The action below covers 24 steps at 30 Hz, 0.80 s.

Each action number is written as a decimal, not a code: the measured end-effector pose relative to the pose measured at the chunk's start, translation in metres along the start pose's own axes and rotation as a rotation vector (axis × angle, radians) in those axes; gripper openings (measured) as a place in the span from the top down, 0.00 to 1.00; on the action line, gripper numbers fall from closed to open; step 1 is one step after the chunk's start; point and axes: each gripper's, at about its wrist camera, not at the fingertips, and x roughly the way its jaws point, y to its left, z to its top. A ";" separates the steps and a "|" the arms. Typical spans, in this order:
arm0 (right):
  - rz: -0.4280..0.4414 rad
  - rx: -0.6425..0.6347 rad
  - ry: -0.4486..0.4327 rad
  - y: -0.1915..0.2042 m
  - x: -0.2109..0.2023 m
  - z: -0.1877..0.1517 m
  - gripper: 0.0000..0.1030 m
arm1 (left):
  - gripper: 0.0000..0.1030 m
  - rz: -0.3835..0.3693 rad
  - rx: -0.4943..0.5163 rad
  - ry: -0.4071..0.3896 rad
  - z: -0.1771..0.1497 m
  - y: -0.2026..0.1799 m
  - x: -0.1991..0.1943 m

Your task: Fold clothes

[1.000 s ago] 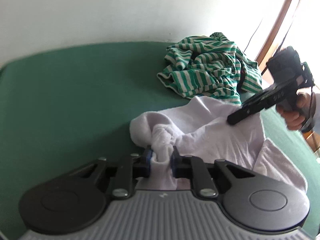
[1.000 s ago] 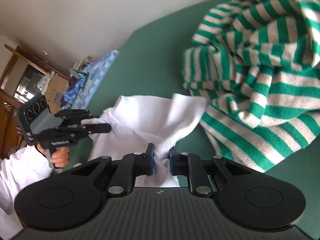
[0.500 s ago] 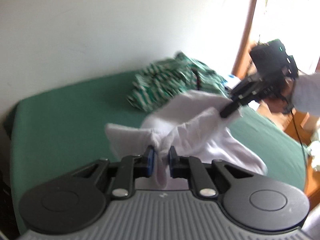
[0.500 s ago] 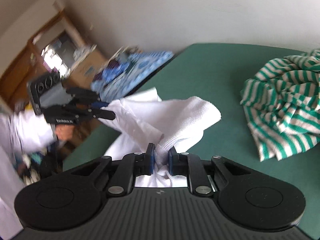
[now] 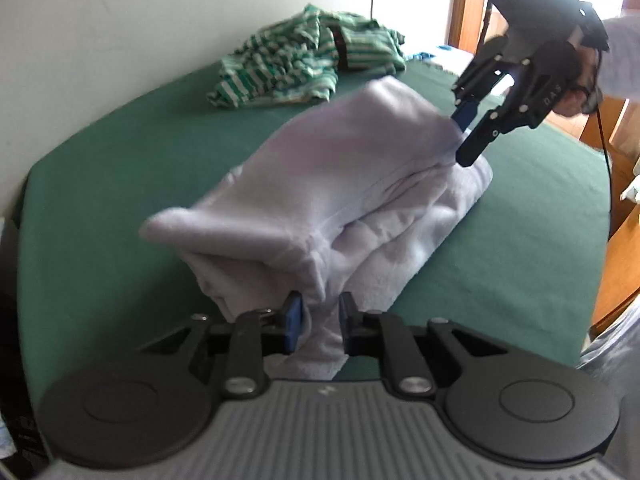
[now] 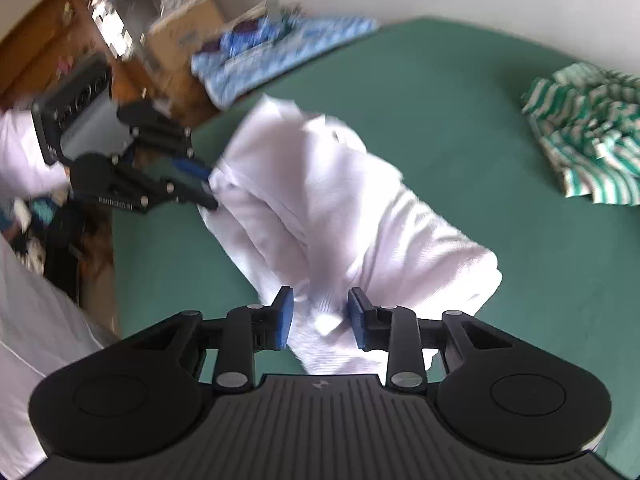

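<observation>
Pinching a bunched edge of the white garment (image 5: 320, 184) between its 2 blue-padded fingers, the left hand-held gripper (image 5: 318, 320) is clamping the cloth at the near end, while the garment is lying in a loose folded roll on the green counter (image 5: 120, 168). Opening its jaws wide on either side of the opposite end of the cloth, the right hand-held gripper (image 6: 320, 316) is no longer squeezing the fabric, which is sagging between the spread pads. Resting farther back near the white wall, well apart from the white garment, is the crumpled green-striped garment (image 5: 296, 64).
</observation>
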 end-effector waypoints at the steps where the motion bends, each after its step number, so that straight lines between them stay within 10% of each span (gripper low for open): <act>1: -0.016 0.023 -0.034 0.001 -0.001 -0.001 0.58 | 0.66 0.003 -0.001 -0.007 0.001 0.000 -0.005; 4: -0.062 0.092 -0.137 0.003 -0.003 -0.003 0.58 | 0.39 0.012 -0.050 -0.058 0.009 0.006 -0.012; 9: -0.112 0.176 -0.247 0.007 0.001 -0.005 0.58 | 0.40 -0.023 -0.232 -0.024 0.024 0.028 0.019; 12: -0.055 0.258 -0.239 -0.005 -0.006 -0.011 0.59 | 0.52 -0.053 -0.340 0.000 0.029 0.039 0.036; 15: 0.003 0.339 -0.230 -0.017 -0.012 -0.018 0.91 | 0.82 -0.075 -0.402 -0.025 0.027 0.045 0.034; 24: 0.063 0.553 -0.125 -0.056 -0.015 -0.033 0.92 | 0.93 -0.187 -0.340 0.035 -0.006 0.028 0.001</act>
